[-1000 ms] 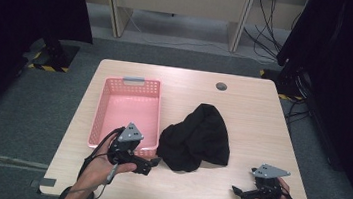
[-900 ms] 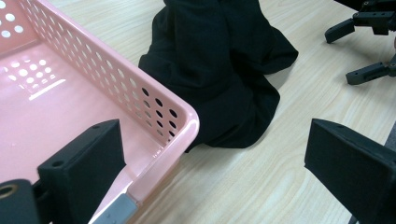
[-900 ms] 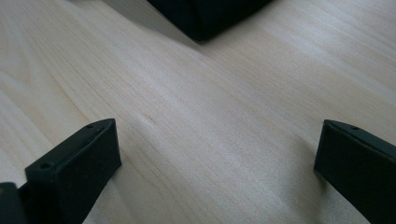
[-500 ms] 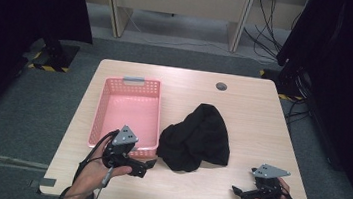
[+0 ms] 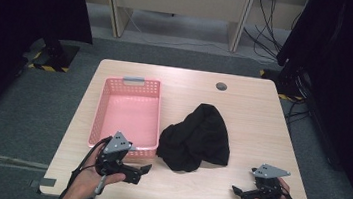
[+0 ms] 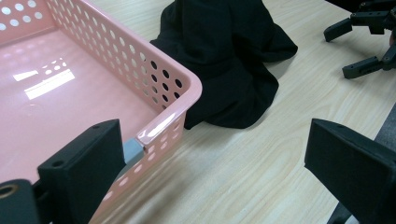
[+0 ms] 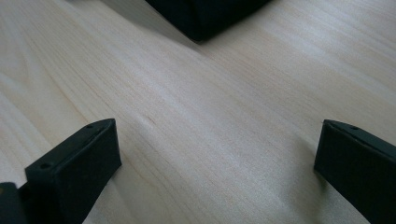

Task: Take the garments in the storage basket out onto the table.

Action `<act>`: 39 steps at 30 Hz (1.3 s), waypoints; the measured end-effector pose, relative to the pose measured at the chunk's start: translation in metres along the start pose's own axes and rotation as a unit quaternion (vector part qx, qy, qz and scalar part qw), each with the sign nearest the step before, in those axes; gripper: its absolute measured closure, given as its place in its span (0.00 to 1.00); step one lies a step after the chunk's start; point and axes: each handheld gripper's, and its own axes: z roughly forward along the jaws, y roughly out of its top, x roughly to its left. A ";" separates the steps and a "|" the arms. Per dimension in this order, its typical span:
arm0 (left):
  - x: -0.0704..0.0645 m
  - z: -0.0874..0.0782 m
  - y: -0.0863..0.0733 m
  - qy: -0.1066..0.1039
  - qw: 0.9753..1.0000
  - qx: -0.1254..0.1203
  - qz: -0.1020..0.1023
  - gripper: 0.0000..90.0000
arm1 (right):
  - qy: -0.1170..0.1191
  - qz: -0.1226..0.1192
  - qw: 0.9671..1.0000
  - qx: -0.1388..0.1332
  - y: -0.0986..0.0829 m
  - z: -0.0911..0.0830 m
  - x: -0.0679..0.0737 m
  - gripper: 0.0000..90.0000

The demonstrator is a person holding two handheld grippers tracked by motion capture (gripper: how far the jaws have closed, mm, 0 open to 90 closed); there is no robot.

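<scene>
The left gripper [image 5: 142, 170] has been drawn back from the black cloth [image 5: 196, 138] toward the basket's [image 5: 114, 94] near corner; both grippers' jaws are held open, empty.

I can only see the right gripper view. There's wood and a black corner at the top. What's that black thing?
Observer: It's a crumpled black cloth lying on the table.
Operator: Is there something to put it in?
Observer: Yes, a pink basket stands just beside the cloth, on your left.
Operator: Is stuff in the basket already?
Observer: No, the left gripper view shows nothing lying on its shiny pink floor.
Operator: Where's my other gripper?
Observer: The left gripper is at the basket's near corner, jaws open and holding nothing.
</scene>
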 end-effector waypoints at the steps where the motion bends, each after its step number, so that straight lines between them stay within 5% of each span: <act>1: 0.000 -0.001 -0.001 0.001 1.000 -0.001 0.000 0.04 | 0.000 0.000 1.000 0.000 0.000 0.000 0.000 0.01; 39: -0.004 -0.004 -0.034 0.019 1.000 0.018 0.000 0.05 | 0.000 0.000 1.000 0.000 0.000 0.000 0.000 0.01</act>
